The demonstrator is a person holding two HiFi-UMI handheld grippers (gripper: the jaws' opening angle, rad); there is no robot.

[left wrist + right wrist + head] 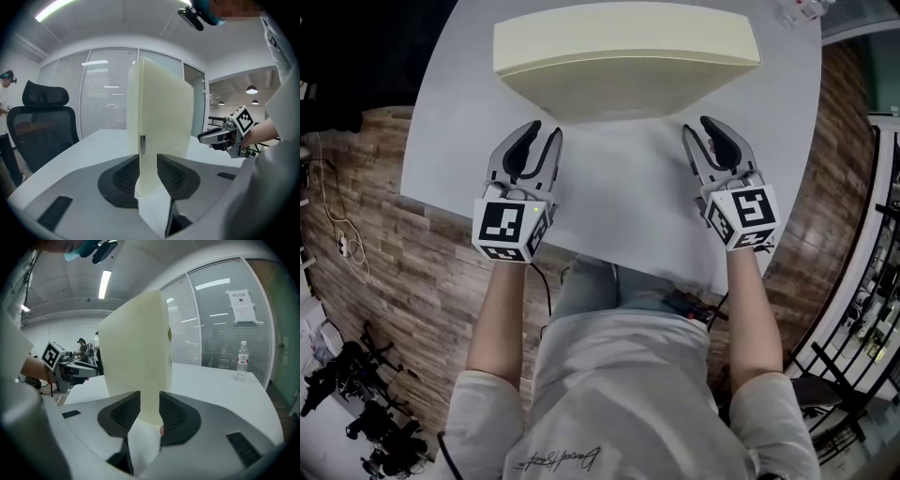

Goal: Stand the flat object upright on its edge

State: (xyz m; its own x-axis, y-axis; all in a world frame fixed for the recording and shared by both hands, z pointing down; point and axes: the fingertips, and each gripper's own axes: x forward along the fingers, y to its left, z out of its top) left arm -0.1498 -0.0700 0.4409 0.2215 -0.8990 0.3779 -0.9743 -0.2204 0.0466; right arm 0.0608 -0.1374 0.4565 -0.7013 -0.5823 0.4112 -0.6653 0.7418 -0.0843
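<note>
A cream flat board (623, 56) stands upright on its long edge at the far side of the white table (619, 216). My left gripper (546, 128) rests on the table just short of the board's lower left corner. My right gripper (697, 126) is level with it near the lower right corner. In the left gripper view the board (164, 122) rises edge-on just beyond the jaws of my left gripper (148, 157), which stand partly apart with nothing pressed between the pads. The right gripper view shows the same: the board (136, 348) stands ahead of my right gripper (150, 394).
A clear water bottle (241, 361) stands on the far part of the table. A black office chair (44, 122) is beside the table's left side. The table's near edge runs just behind both grippers, with wooden floor (403, 244) below.
</note>
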